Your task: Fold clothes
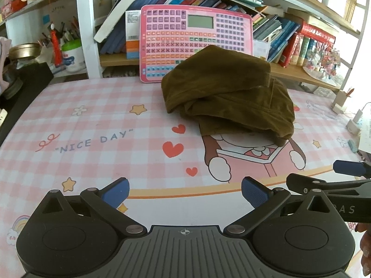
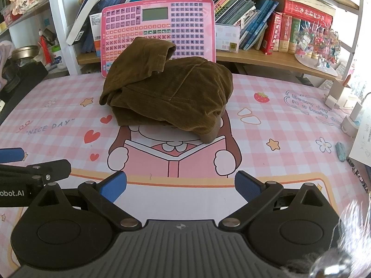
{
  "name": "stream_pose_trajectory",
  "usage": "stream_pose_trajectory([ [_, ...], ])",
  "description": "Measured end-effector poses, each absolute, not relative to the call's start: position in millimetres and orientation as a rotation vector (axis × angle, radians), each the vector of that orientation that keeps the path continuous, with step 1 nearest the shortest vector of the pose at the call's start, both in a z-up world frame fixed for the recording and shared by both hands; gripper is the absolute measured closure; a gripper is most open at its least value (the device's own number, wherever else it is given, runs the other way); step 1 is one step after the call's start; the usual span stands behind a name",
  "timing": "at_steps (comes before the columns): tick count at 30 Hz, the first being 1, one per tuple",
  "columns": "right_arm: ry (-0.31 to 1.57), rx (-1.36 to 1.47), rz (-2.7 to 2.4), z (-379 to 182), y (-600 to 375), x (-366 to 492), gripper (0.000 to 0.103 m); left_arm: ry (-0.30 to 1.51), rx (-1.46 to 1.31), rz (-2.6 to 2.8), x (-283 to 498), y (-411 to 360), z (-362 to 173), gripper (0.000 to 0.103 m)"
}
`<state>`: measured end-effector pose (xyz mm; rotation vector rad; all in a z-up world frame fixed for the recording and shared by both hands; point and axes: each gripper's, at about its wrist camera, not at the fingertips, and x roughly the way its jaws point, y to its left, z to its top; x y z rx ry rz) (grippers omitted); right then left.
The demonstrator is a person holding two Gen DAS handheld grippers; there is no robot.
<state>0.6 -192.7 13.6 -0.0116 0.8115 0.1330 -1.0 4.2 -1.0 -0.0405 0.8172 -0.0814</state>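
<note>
A brown corduroy garment (image 1: 229, 95) lies in a loose, bunched heap toward the back of the pink checked desk mat (image 1: 92, 120), its rear leaning against a pink keyboard toy. From the right wrist the same garment (image 2: 171, 95) sits centre, above the cartoon print. My left gripper (image 1: 184, 193) is open near the mat's front edge, well short of the garment, with nothing between its blue pads. My right gripper (image 2: 180, 186) is also open and empty, beside the left one. The right gripper's fingers (image 1: 347, 168) show at the left view's right edge.
A pink keyboard toy (image 2: 160, 30) stands upright behind the garment. Bookshelves with several books (image 2: 255, 27) line the back. A black object (image 1: 25, 85) sits at the left edge; a charger (image 2: 354, 115) and papers lie at the right. A glittery ornament (image 2: 317, 44) stands back right.
</note>
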Motion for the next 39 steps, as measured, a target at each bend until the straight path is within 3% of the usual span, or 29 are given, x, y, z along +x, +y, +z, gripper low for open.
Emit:
stream_pose_trajectory([
  [39, 0.817, 0.008, 0.194, 10.9, -194.8, 6.7, 0.006, 0.816, -0.039, -0.029, 6.6, 5.8, -3.5, 0.0],
])
